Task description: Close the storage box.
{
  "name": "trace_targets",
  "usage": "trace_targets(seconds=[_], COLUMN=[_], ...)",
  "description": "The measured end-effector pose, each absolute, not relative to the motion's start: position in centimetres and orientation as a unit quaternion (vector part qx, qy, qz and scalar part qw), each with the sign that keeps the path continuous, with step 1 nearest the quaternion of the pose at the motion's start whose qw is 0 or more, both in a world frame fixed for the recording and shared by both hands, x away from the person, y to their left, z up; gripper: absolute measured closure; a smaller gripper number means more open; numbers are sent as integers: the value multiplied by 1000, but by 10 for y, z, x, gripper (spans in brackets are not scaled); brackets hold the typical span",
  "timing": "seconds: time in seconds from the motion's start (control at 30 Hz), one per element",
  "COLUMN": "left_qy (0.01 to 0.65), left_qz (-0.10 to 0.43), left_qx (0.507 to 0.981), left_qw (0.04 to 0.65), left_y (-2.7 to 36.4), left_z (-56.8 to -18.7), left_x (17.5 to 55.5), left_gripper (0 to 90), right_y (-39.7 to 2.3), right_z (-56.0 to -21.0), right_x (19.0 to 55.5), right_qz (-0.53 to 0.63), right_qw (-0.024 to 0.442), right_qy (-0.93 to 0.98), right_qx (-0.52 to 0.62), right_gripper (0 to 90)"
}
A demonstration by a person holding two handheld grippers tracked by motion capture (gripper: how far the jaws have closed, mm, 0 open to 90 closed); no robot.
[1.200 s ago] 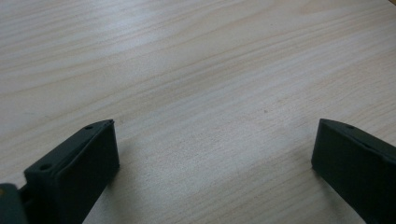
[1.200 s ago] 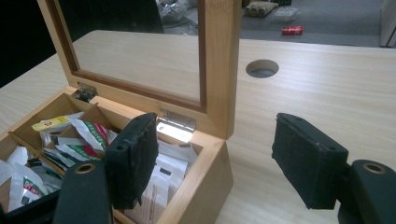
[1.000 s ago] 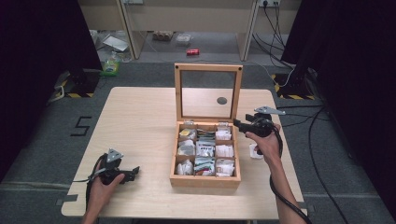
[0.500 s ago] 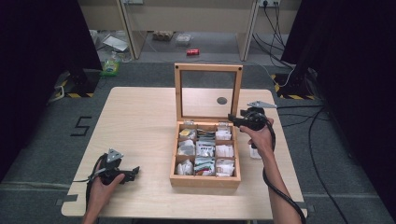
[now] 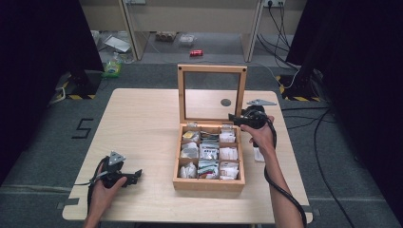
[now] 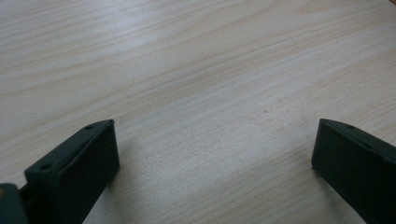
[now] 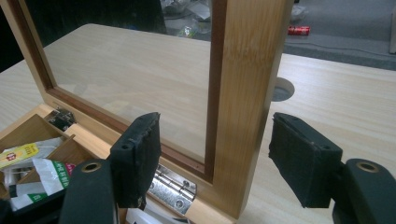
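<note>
Upright lid blocks the back; table leftward lies open.

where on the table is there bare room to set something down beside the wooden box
The widest bare patch of table lies left of the wooden box, beyond the left gripper. A strip behind the upright lid is free too. It is crowded on the right, where the right gripper straddles the lid's side rail.

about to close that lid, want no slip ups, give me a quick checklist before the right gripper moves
1. Right gripper jaws astride the side rail of the glass-paned wooden lid: ok.
2. Pads pressing on the rail: not ok, gaps on both sides.
3. Lid upright on its silver hinge: ok.
4. Packets below the rim of the wooden compartment box: cannot tell.
5. Left gripper away from the box, open: ok.
</note>
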State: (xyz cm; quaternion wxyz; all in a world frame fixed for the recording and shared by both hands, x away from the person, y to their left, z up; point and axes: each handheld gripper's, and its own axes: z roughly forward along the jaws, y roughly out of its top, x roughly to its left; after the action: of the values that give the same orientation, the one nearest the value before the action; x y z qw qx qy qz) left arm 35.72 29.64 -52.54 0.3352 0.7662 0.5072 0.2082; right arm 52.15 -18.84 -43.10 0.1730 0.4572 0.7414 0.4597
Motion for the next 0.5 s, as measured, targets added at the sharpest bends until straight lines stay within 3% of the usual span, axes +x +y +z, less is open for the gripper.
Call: trace_targets(seconds=[0.5], left_qy=[507], left_qz=[208], left_qx=[766], left_qw=[335], left_y=[296], left_z=[-525], left_x=[357], left_gripper=[0], right_y=[-183], right_z=[-431], right_x=[528], right_qz=[460], right_qw=[160], right_qy=[753], right_qx=[443], right_gripper=[399])
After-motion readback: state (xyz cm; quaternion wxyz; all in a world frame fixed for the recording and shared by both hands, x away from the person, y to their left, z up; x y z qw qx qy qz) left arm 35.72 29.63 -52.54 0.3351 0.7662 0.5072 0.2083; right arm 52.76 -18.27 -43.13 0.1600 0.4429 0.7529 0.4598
